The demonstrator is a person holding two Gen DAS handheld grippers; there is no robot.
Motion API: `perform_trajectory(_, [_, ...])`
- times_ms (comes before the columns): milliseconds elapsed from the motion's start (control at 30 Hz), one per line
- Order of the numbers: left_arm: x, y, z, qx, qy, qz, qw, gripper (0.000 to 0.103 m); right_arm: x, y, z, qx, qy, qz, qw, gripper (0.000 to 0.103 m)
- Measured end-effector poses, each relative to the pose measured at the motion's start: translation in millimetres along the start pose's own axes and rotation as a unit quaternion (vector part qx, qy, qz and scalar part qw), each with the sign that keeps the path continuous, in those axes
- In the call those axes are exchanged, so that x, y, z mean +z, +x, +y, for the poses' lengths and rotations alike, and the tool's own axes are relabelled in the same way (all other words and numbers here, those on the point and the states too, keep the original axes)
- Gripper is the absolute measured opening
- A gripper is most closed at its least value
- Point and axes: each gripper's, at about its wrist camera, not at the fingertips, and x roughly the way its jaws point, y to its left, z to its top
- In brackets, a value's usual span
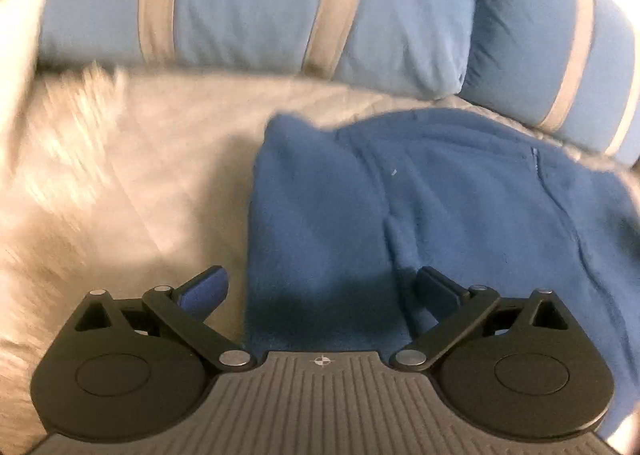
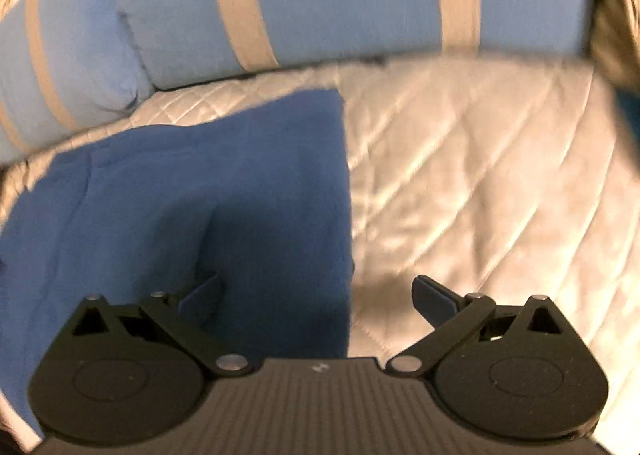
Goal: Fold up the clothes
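Quilted bedspread [image 2: 480, 175] bears blue garment [image 1: 440, 195]; both hand-held grippers gape

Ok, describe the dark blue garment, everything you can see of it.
The dark blue garment looks like soft fleece, with seams and a small zip near one edge. It lies flat, apparently folded, with straight side edges, on the quilted cream cover, below the striped light blue pillows. Both open grippers straddle its side edges; whether they touch is unclear.
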Motion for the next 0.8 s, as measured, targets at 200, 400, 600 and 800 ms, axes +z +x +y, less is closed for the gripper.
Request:
perform_trajectory(200, [-3.8, 14.2, 43.8, -0.098, -0.106, 0.026, 0.9892, 0.103, -1.7, 7.2, -20.3, 0.051, 0.044, 0.012, 0.998, 0.103])
perform_trajectory(400, [-3.7, 14.6, 48.7, -0.109, -0.113, 0.038, 0.9869, 0.103, -5.9, 3.5, -22.6, 0.064, 0.041, 0.01, 0.997, 0.103])
perform_trajectory(600, [-4.1, 15.6, 70.3, -0.153, -0.158, 0.024, 0.9751, 0.103, -4.4, 1.5, -38.3, 0.102, 0.065, 0.018, 0.993, 0.102])
perform_trajectory(800, [2.1, 24.9, 89.2, -0.201, -0.156, 0.028, 0.9666, 0.102, -4.5, 2.0, -48.6, 0.151, 0.069, 0.02, 0.986, 0.102])
